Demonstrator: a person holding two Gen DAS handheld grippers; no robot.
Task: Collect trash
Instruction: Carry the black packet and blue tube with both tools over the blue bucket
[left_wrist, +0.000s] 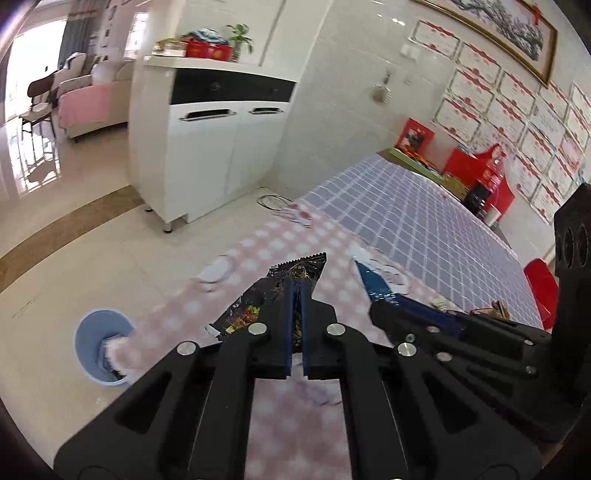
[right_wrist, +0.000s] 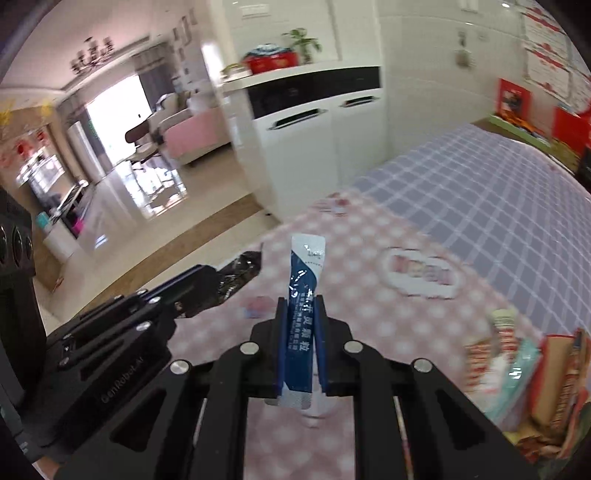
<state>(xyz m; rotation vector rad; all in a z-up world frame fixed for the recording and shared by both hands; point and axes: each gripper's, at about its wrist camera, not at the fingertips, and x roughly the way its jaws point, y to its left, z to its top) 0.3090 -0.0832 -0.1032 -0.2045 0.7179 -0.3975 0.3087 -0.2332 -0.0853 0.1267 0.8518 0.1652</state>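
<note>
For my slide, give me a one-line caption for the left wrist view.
Left gripper shut on a black snack wrapper above the pink checked tablecloth, blue bin on the floor below.

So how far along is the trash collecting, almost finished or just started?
Partway, it seems. The blue bin on the floor already has something in it. In hand: the left gripper pinches a black wrapper, and the right gripper a blue sachet. Left: drop both, then the white wrapper on the pink cloth.

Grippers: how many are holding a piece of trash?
2. The left gripper pinches a black wrapper; the right gripper pinches a blue sachet. Both are above the checked tablecloth.
</note>
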